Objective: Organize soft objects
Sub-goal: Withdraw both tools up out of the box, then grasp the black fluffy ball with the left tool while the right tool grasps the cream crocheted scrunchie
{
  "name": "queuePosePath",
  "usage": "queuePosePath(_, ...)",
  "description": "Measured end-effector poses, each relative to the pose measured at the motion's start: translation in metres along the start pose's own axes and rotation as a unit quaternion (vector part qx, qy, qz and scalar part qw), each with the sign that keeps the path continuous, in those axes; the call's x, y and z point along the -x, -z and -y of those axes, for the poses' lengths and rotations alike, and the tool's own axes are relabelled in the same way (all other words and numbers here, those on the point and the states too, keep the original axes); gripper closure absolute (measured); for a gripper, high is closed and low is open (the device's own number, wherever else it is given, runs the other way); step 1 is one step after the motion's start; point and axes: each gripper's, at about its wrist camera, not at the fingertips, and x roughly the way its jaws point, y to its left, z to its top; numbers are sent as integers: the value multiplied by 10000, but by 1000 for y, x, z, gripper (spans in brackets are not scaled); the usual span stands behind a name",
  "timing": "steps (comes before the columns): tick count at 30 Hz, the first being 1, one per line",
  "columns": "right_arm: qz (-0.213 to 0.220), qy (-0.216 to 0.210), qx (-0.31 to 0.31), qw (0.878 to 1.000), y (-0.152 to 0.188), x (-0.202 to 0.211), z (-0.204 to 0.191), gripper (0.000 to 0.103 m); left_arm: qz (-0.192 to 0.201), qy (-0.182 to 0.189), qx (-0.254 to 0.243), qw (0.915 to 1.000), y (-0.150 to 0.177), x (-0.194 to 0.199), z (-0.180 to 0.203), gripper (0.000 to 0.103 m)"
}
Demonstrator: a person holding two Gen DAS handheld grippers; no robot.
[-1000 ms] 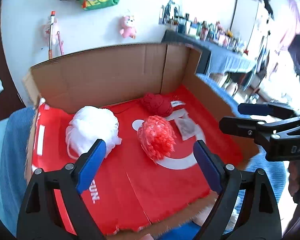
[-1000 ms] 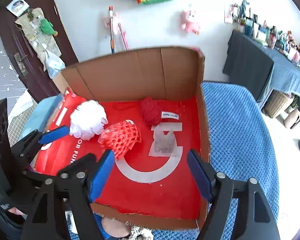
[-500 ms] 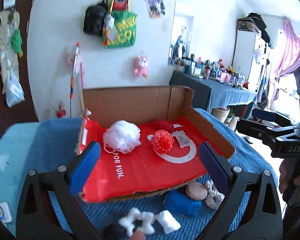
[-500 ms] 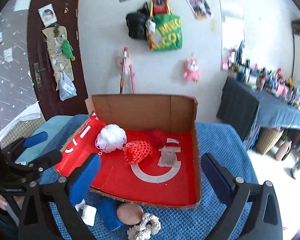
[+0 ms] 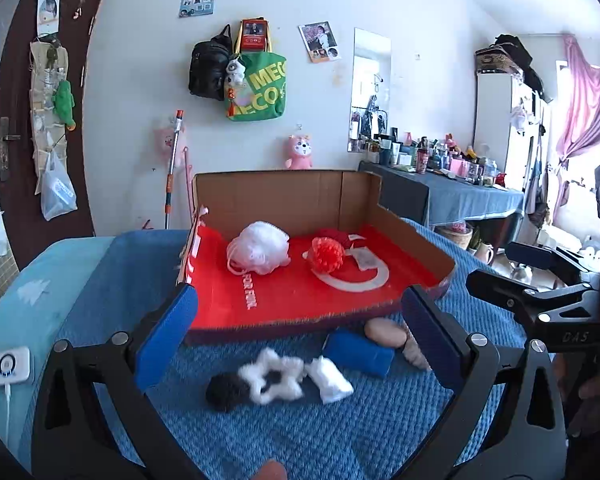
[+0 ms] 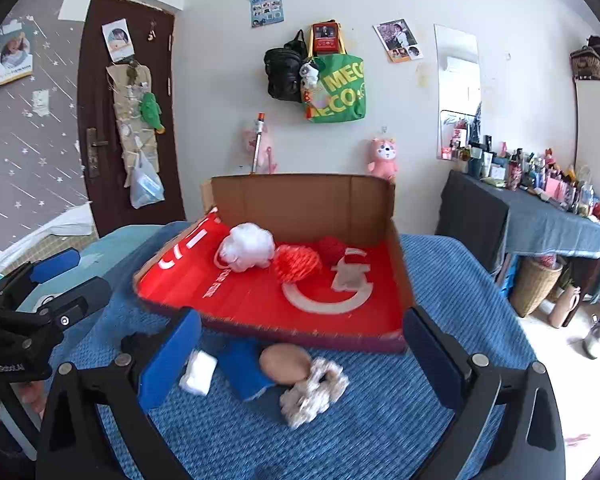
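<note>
Loose soft items: blue roll (image 6: pixel 246 372) lies just ahead between right gripper (image 6: pixel 300 364) jaws (both grippers spread wide, empty); left gripper (image 5: pixel 300 340) farther.

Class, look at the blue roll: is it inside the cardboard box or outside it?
Outside. The blue roll lies on the blue cover in front of the cardboard box, beside the tan ball.

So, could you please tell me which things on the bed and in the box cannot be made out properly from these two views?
- Dark fuzzy ball: right wrist view, mostly behind the right tongs' finger.
- Cream knitted ring: left wrist view, largely behind the left tongs' finger.
- Dark red item: both views, behind the orange-red pouf.
- Flat pale packet in the cardboard box: too small to identify.
</note>
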Motion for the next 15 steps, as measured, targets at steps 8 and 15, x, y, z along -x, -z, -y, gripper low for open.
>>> queuePosePath(8,-8,43,-168,9998,45,-1,3,0,-186,53,49,9998,33,-2,5,0)
queuePosePath(15,-200,87,-230,9995,71,-9,2,0,-461,113,164,9987,54,-11,2,0)
